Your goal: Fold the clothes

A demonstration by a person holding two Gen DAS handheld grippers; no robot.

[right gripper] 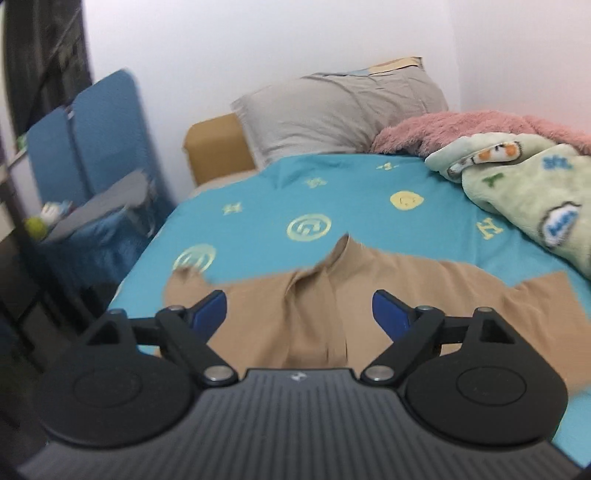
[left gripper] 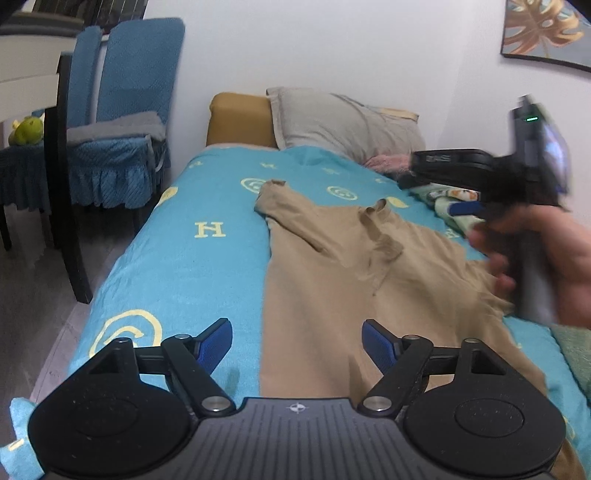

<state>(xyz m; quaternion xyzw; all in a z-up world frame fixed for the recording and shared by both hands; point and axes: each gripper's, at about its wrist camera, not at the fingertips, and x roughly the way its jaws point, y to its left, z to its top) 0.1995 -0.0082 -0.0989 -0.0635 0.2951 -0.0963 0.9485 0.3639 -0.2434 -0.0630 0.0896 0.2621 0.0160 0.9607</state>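
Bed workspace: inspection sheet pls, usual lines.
Surface: bed with turquoise patterned sheet.
Job's things: tan garment spread on the sheet, wrinkled, not yet folded.
Clutter: green printed blanket and pink fluffy blanket bunched along the wall side; grey pillow at the head.
Grippers: left claw open above the garment, holding nothing; right claw open, holding nothing.
Cables: nothing seen.
Surroundings: blue covered chairs beside the bed; framed picture on the wall.

Soft, even indoor light fills both views, with only faint shadows. Fisheye distortion bends the edges and darkens the corners. In the left wrist view the right gripper [left gripper: 465, 210] and hand [left gripper: 546, 266] smear with motion blur. The whole right wrist view is slightly blurred, worst at its left edge.
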